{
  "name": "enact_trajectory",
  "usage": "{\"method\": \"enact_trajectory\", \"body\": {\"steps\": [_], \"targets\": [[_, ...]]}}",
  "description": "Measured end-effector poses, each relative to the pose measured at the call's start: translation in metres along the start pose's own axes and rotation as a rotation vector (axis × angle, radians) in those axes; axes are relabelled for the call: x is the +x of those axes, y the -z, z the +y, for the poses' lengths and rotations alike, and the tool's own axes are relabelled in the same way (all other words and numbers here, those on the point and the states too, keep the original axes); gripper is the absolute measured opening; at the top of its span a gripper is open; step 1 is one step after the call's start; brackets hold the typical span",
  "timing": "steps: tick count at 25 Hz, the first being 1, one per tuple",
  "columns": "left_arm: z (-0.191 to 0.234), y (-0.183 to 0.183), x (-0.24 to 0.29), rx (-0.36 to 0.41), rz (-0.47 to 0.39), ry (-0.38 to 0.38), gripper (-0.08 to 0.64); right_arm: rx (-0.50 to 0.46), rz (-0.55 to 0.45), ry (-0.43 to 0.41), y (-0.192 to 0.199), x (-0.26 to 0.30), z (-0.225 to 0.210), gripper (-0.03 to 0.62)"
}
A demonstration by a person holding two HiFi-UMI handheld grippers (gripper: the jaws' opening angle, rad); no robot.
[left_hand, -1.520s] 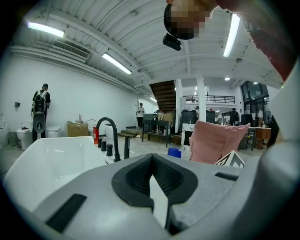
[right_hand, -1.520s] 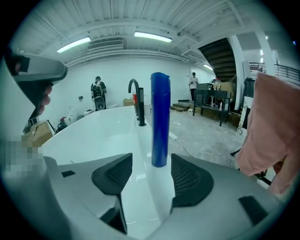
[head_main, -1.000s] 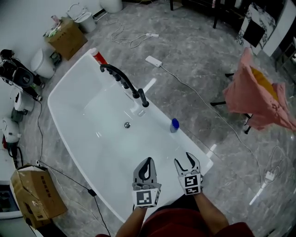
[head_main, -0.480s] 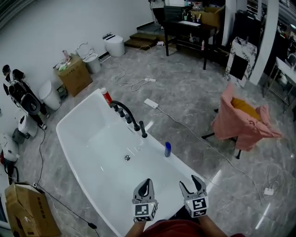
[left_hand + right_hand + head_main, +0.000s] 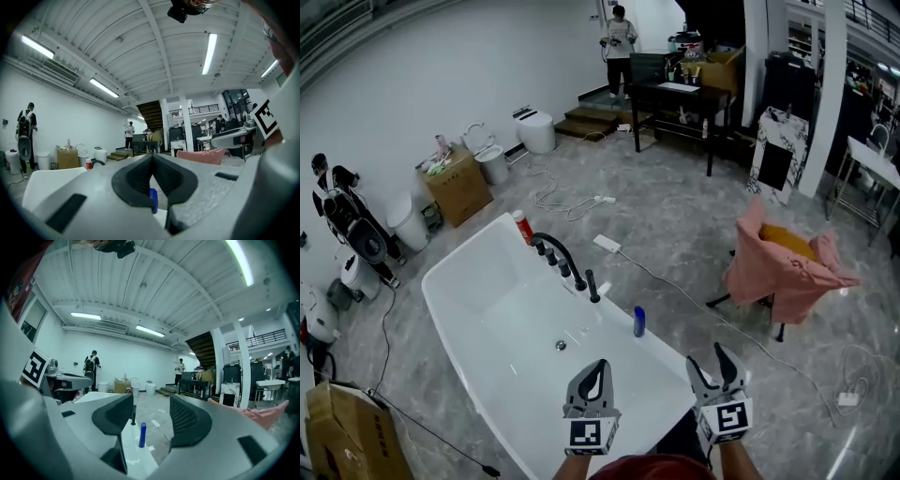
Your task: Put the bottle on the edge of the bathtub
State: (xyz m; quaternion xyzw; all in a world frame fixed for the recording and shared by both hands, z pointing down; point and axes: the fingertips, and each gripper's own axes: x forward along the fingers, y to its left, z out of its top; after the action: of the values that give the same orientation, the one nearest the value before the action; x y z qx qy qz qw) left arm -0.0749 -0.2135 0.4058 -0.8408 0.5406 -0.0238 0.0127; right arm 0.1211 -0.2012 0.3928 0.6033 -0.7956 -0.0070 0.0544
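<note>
A small blue bottle [image 5: 638, 322] stands upright on the right rim of the white bathtub [image 5: 487, 300], just past the black faucet [image 5: 563, 258]. Both grippers hover low at the tub's near end, short of the bottle. My left gripper [image 5: 597, 368] has its tips touching and holds nothing; in the left gripper view the blue bottle [image 5: 153, 200] shows through the gap below the tips. My right gripper [image 5: 717, 360] is open and empty. In the right gripper view the bottle [image 5: 142, 435] stands on the tub rim [image 5: 133, 458] well ahead of the jaws.
A red bottle [image 5: 523, 227] stands at the tub's far end. A pink cloth drapes a chair [image 5: 783, 262] at the right. Cardboard boxes [image 5: 457, 183] and white fixtures [image 5: 534, 128] line the wall. Cables [image 5: 572, 202] cross the grey floor. A person [image 5: 619, 37] stands far back.
The head view has tilted up and shows more of the room. Both grippers sit lower in frame, the right one farther right. The blue bottle has stayed on the rim.
</note>
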Motion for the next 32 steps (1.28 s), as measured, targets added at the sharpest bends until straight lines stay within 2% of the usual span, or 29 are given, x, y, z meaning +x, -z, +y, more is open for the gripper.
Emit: {"method": "enact_trajectory", "body": {"steps": [5, 9, 16, 23, 28, 32], "targets": [[0.003, -0.023, -0.008, 0.007, -0.034, -0.003, 0.005, -0.028, -0.046, 0.007, -0.013, -0.007, -0.001, 0.243], [0.003, -0.027, -0.011, -0.015, -0.025, 0.022, 0.005, -0.022, -0.052, 0.026, -0.016, -0.011, -0.001, 0.242], [-0.002, -0.029, -0.012, -0.016, -0.036, 0.021, 0.005, -0.023, -0.061, 0.038, -0.015, -0.018, -0.005, 0.229], [-0.005, -0.025, -0.011, -0.019, -0.022, 0.033, 0.005, -0.022, -0.071, 0.043, -0.017, -0.019, -0.004, 0.128], [-0.006, -0.024, -0.009, -0.018, -0.022, 0.039, 0.005, -0.018, -0.078, 0.052, -0.017, -0.018, -0.004, 0.006], [-0.006, -0.024, -0.006, -0.018, -0.02, 0.042, 0.005, -0.01, -0.079, 0.039, -0.017, -0.014, -0.003, -0.002]]}}
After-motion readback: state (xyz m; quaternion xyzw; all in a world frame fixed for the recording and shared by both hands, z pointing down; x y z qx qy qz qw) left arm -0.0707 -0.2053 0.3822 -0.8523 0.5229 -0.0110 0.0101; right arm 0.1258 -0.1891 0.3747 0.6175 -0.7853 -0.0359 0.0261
